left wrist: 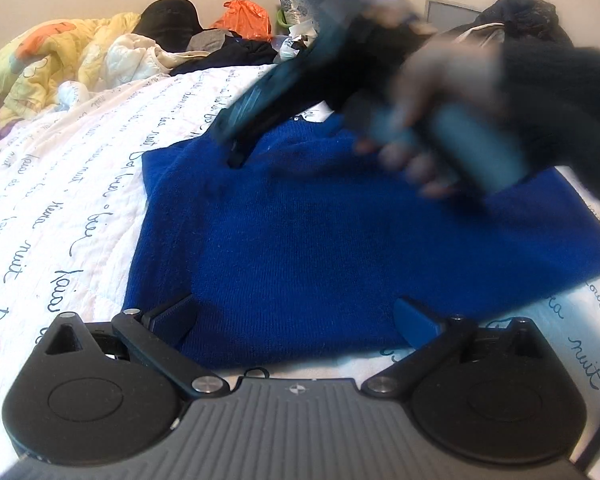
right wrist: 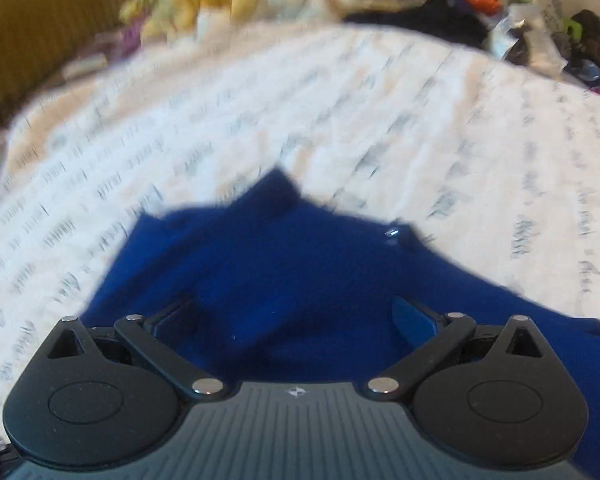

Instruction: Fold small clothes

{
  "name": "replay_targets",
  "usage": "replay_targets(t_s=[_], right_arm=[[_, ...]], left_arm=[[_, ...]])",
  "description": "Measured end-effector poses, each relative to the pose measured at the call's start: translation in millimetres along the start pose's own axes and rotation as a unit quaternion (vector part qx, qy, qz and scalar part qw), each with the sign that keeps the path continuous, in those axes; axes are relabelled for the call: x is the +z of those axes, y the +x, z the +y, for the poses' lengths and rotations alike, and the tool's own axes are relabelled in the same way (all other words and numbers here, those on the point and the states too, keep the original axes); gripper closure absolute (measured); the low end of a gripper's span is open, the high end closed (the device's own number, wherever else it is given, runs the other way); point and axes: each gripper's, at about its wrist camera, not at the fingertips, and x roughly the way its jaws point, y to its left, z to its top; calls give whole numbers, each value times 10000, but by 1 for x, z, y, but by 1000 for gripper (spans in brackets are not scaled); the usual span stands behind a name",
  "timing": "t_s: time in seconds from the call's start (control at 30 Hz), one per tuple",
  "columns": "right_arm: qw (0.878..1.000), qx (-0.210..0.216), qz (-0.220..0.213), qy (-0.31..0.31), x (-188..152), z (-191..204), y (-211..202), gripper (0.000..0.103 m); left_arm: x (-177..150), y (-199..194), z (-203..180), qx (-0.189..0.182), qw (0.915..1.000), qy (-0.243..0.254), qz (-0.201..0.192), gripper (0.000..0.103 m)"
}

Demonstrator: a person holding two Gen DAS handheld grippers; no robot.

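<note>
The white bedspread (left wrist: 80, 184) carries rows of dark cursive script across the left of the left wrist view; "nuit" reads at left and at the far right edge, the rest stays unclear. In the right wrist view the script blurs.

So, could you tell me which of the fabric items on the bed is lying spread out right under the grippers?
The blue knit garment, spread on the white script-printed quilt; the other clothes are bunched in a heap at the bed's far end.

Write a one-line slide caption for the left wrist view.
Open left gripper over blue knit garment on script-printed bedcover; right gripper reaches across.
</note>
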Motion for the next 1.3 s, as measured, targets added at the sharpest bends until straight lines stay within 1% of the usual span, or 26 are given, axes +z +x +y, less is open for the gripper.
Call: replay_targets(t_s=[0.03, 0.07, 0.1, 0.17, 0.2, 0.23, 0.3, 0.37, 0.43, 0.5, 0.57, 0.63, 0.67, 0.7, 0.8, 0.83, 0.9, 0.93, 0.97, 1.0, 1.03, 1.07, 1.13, 1.23, 1.27, 1.3], right_arm=[[9995, 29, -279, -166, 0, 4, 6, 0], [9993, 80, -373, 5, 2, 0, 10, 0], [9994, 63, -339, 86, 8, -4, 13, 0], [9999, 78, -71, 60, 15, -6, 9, 0], [9999, 76, 2, 109, 14, -9, 1, 0], [9997, 105, -146, 188, 7, -15, -15, 0], [9968, 246, -720, 244, -17, -37, -60, 0], [9948, 36, -948, 376, -45, -61, -93, 0], [9938, -404, -887, 540, -70, -89, -111, 0], [9913, -880, -699, 678, -89, -115, -115, 0], [9878, -1144, -503, 928, -104, -139, -111, 0], [9851, -1322, -299, 1064, -118, -157, -103, 0], [9846, -1244, -371, 1172, -129, -166, -103, 0], [9840, -1122, -492, 1296, -139, -173, -108, 0], [9838, -1025, -894, 1170, -167, -181, -120, 0], [9837, -1054, -970, 1090, -169, -179, -120, 0], [9853, -1017, -825, 1097, -159, -181, -120, 0], [9851, -1014, -738, 1180, -154, -182, -122, 0], [9824, -1073, -723, 1350, -151, -182, -129, 0], [9791, -1089, -832, 1504, -151, -180, -138, 0], [9773, -986, -1003, 1584, -152, -178, -146, 0], [9771, -821, -1139, 1600, -151, -176, -149, 0], [9785, -759, -1147, 1537, -139, -174, -144, 0], [9809, -906, -983, 1412, -119, -177, -118, 0], [9820, -927, -817, 1426, -116, -181, -107, 0], [9829, -974, -602, 1440, -117, -185, -95, 0]], left_arm=[[0, 0, 0, 9, 10000, -3, -12, 0], [1, 0, 0, 8, 10000, -8, -5, 0], [2, -1, 0, 9, 10000, -8, 8, 0], [4, -4, 2, 5, 10000, -27, 60, 0], [6, -8, 4, -13, 9999, -52, 85, 3], [9, -12, 6, -39, 9999, -79, 75, 3], [21, -19, 12, -117, 9999, -62, -100, 2], [40, -16, 13, -156, 9995, 61, -273, 1], [64, -1, 9, -131, 9987, 250, -421, 1], [88, 22, 5, -279, 9978, 379, -458, 1], [110, 58, 4, -449, 9978, 412, -256, 1], [121, 97, 7, -162, 9990, 398, 155, 3], [121, 114, 14, -28, 9986, 295, 447, 0], [119, 119, 26, -216, 9991, 81, 356, 0], [109, 114, 37, -200, 9994, 225, 147, 0], [109, 113, 38, -203, 9994, 239, 148, 0], [114, 112, 36, -103, 9994, 238, 235, 0], [118, 108, 32, -6, 9994, 259, 243, 3], [123, 104, 27, 11, 9993, 326, 156, 6], [127, 103, 25, -21, 9991, 419, 7, 5], [131, 100, 20, -91, 9986, 501, -158, 1], [136, 102, 15, -148, 9980, 553, -258, 0], [146, 122, 3, -157, 9983, 560, -65, 0], [155, 160, 8, -20, 9987, 314, 394, 0], [156, 168, 14, -47, 9991, 196, 384, 0], [155, 170, 16, -24, 9993, 228, 288, 0]])
